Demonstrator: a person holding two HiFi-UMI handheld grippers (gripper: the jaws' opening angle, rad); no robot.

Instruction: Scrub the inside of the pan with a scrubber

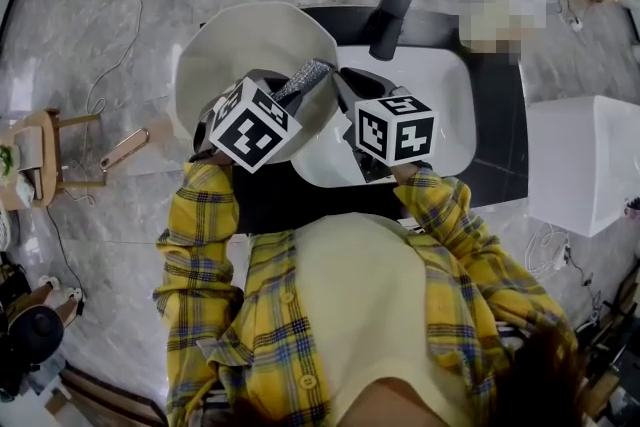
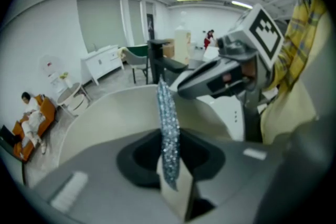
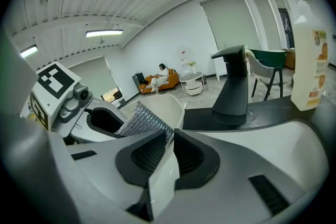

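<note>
scrubber (image 2: 168, 134) seen edge-on, long axis running straight out of our left gripper (image 2: 170, 176) into the pan (image 2: 105, 113) | left jaws narrow, pinching scrubber's near end | right gripper (image 3: 167, 160) jaws nearly closed on pan rim | pan tilted at sink's (image 1: 440, 75) left edge

The wide cream pan (image 1: 250, 50) sits tilted, its pale inside exposed. The silver, glittery scrubber (image 1: 306, 80) stands edge-on over that inside, near the rim.
</note>
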